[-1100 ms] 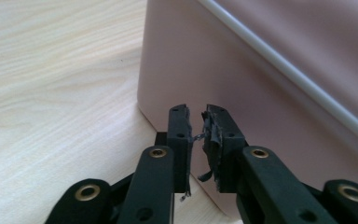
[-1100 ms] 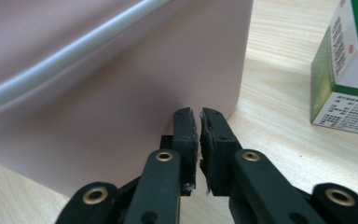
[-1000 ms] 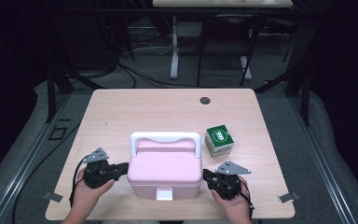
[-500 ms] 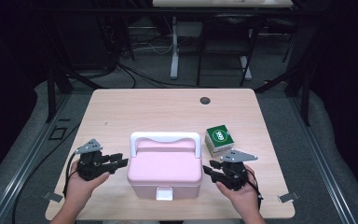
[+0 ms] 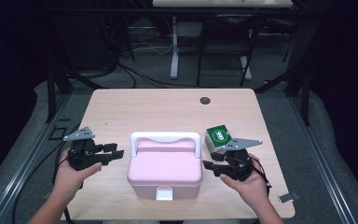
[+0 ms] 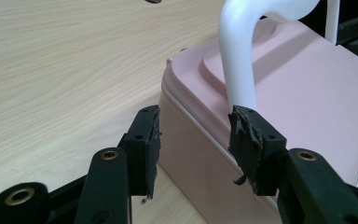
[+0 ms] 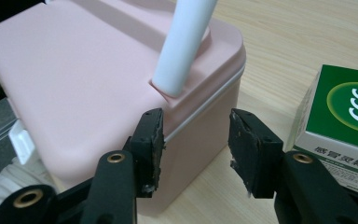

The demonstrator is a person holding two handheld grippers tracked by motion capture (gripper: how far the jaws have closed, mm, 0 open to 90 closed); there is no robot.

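Note:
A pink lidded box [image 5: 164, 168] with an upright white handle [image 5: 165, 136] stands at the front middle of the table. My left gripper [image 5: 116, 153] hovers just left of it, jaws pointing at its side. They have just been opening and hold nothing. My right gripper [image 5: 208, 166] hovers just right of the box, its jaws also just opening and empty. In the left gripper view, the left gripper [image 6: 193, 126] faces the box [image 6: 298, 93] corner without touching. In the right gripper view, the right gripper [image 7: 193, 128] faces the box [image 7: 74, 84]. A green carton [image 7: 349, 112] marked 666 stands beside it.
The green carton [image 5: 217, 136] sits just behind my right hand. A dark round hole [image 5: 205, 100] lies near the far edge of the wooden table [image 5: 158, 112]. Black frame legs and cables fill the floor beyond. A small clip [image 5: 286, 198] sits at the front right edge.
Both hands have lifted from low beside the box and drawn slightly outward. Both pairs of jaws stand wider apart than before. The box and carton have not moved.

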